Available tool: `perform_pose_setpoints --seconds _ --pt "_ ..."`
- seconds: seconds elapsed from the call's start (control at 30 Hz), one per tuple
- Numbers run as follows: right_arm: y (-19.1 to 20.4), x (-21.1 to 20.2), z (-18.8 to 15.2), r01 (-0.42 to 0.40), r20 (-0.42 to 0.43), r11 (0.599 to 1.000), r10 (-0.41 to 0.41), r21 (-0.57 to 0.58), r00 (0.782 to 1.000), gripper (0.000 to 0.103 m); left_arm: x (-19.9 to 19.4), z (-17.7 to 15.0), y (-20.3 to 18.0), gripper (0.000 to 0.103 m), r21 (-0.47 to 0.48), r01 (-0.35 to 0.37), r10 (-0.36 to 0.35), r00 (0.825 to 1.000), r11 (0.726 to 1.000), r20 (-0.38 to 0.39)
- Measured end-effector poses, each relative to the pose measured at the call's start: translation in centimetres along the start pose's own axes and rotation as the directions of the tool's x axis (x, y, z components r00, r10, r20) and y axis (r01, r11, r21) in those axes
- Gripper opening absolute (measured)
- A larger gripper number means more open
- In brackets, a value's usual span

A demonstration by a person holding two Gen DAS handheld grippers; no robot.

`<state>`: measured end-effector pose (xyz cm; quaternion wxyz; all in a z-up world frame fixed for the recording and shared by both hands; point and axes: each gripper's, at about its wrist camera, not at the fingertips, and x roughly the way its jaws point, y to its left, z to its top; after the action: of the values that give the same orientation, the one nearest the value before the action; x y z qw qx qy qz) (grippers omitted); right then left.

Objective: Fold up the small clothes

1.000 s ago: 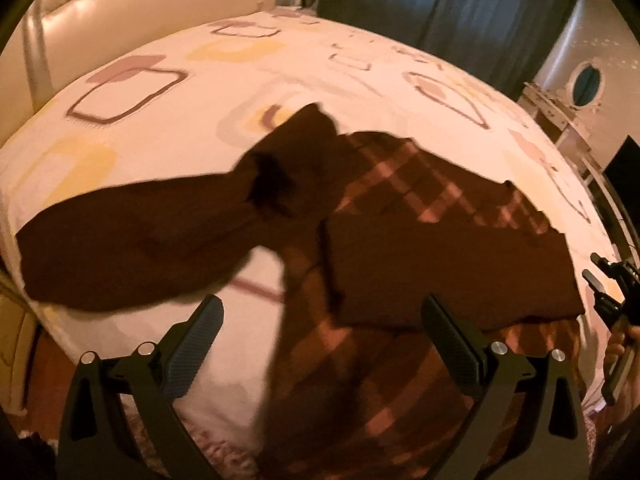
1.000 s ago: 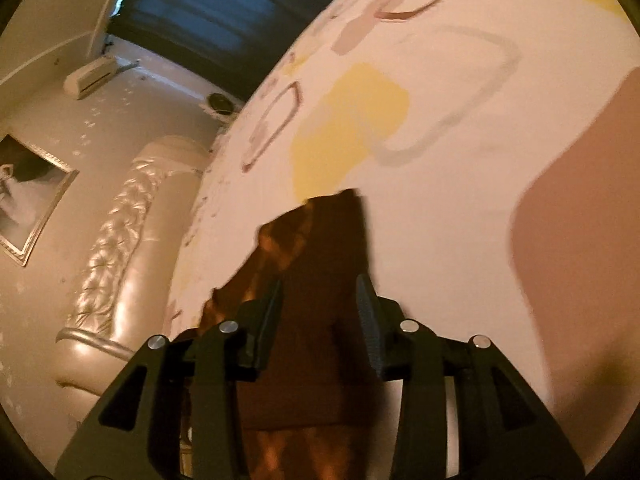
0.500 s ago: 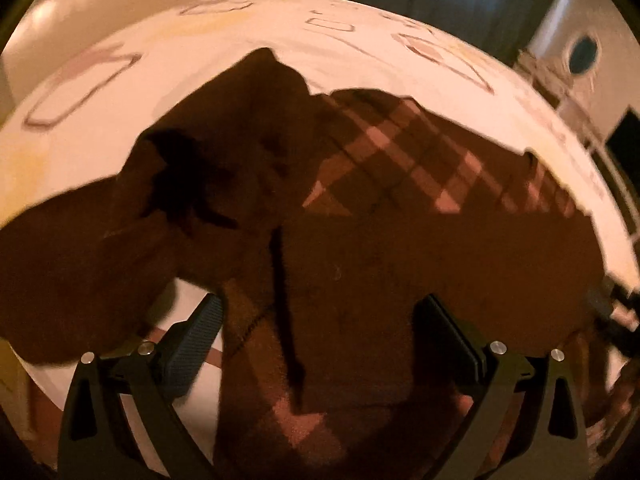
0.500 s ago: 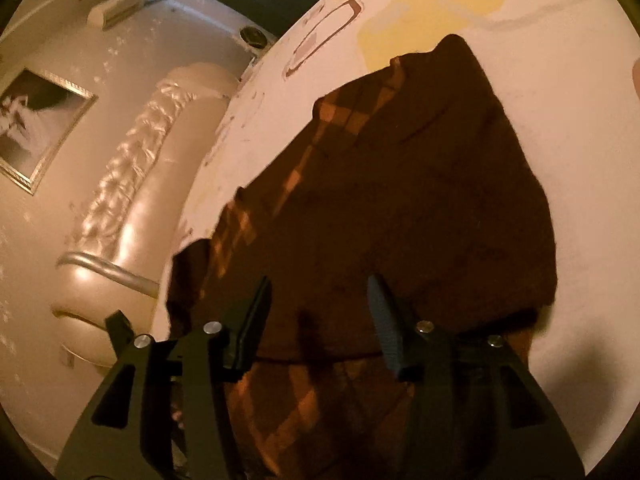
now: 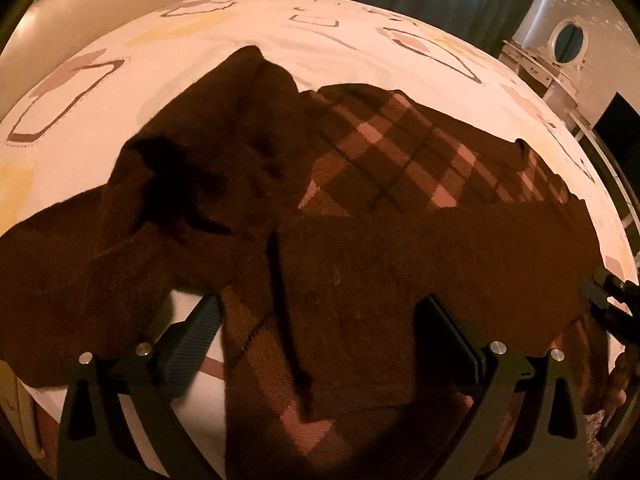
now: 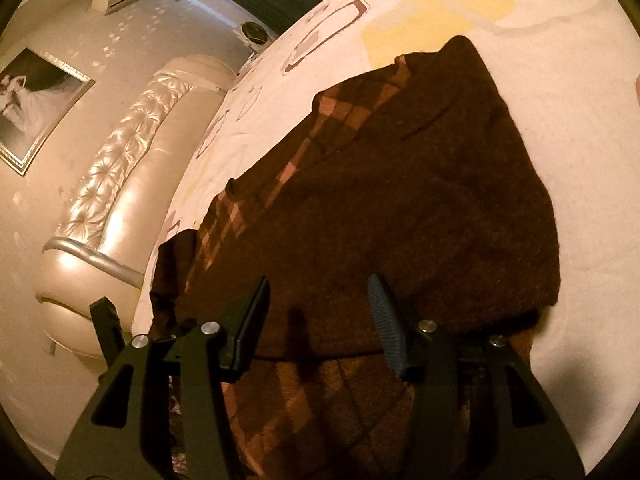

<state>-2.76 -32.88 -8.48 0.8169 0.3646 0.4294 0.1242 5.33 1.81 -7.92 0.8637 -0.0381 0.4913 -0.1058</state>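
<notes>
The dark brown knitted sweater with a pink-and-brown argyle front (image 5: 400,168) lay spread across the white bedsheet printed with yellow and mauve shapes (image 5: 340,40), near the foot edge of the bed. One plain brown sleeve (image 5: 420,264) was folded flat across the body. The other sleeve (image 5: 60,264) trailed out sideways, and the cloth between it and the body stood in a rumpled heap (image 5: 192,184).

The left gripper (image 5: 320,332) hung over the lower body of the garment with its jaws set wide and nothing between the pads. The right gripper (image 6: 320,312) stood at the folded sleeve's near edge, jaws parted about halfway, and its pads did not appear to press on any cloth. Neither tool had hold of the sweater.

Risks noted:
- The heap at the shoulder was unsmoothed. Folding the second sleeve over it would likely trap a bulge and leave the finished fold lopsided.
- The hem appeared to reach the mattress edge. A pull toward the person could drag the garment off the bed.
- The knit looked thick and fuzzy. A shallow pinch might take only the upper layer and undo the sleeve fold already made.
- The dim amber light made dark layers hard to tell apart, so a jaw could close on the wrong layer.
</notes>
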Motion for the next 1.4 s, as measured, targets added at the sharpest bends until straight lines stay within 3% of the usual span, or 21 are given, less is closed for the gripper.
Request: perform_pose_setpoints --seconds 0.23,0.33,0.53,0.7,0.77,0.83,1.0,1.2,1.37,1.4 --pt "0.5 0.1 -0.4 0.033 0.023 0.999 -0.032 -0.033 0.999 0.054 -2.0 -0.6 0.9 0.099 0.003 0.035 -0.035 0.998 0.999 0.044" --pt "0.6 0.1 -0.5 0.023 0.022 0.999 -0.022 -0.036 1.000 0.058 -5.0 -1.4 3.2 0.099 -0.029 0.092 -0.089 0.992 0.995 0.094" --pt "1.4 0.3 -0.9 0.048 0.043 0.996 -0.045 -0.075 0.998 0.066 -10.6 -3.5 11.1 0.099 -0.130 0.139 -0.119 0.981 0.982 0.151" --pt "1.8 0.5 -1.0 0.054 0.049 0.995 -0.050 -0.086 0.998 0.072 -14.1 -6.1 21.6 0.098 -0.293 0.229 -0.162 0.959 0.928 0.234" --pt "1.8 0.5 -1.0 0.055 0.051 0.995 -0.050 -0.089 0.997 0.073 -14.7 -7.0 25.6 0.098 -0.359 0.220 -0.127 0.956 0.907 0.264" --pt "1.9 0.5 -1.1 0.054 0.054 0.994 -0.049 -0.093 0.997 0.073 -15.0 -7.3 28.9 0.098 -0.383 0.204 -0.093 0.953 0.901 0.287" --pt "2.0 0.6 -1.1 0.052 0.059 0.994 -0.046 -0.096 0.997 0.076 -14.2 -6.4 34.9 0.098 -0.392 0.277 -0.133 0.925 0.877 0.356" --pt "2.3 0.8 -1.2 0.065 0.065 0.993 -0.058 -0.103 0.996 0.079 -11.3 -5.6 37.3 0.098 -0.349 0.334 -0.221 0.919 0.876 0.325" --pt "2.4 0.8 -1.2 0.072 0.071 0.992 -0.065 -0.102 0.995 0.081 -10.9 -6.3 38.8 0.098 -0.310 0.419 -0.315 0.888 0.854 0.335" --pt "2.4 0.8 -1.2 0.073 0.071 0.992 -0.066 -0.103 0.995 0.082 -11.0 -6.5 39.1 0.098 -0.311 0.394 -0.292 0.899 0.865 0.326"
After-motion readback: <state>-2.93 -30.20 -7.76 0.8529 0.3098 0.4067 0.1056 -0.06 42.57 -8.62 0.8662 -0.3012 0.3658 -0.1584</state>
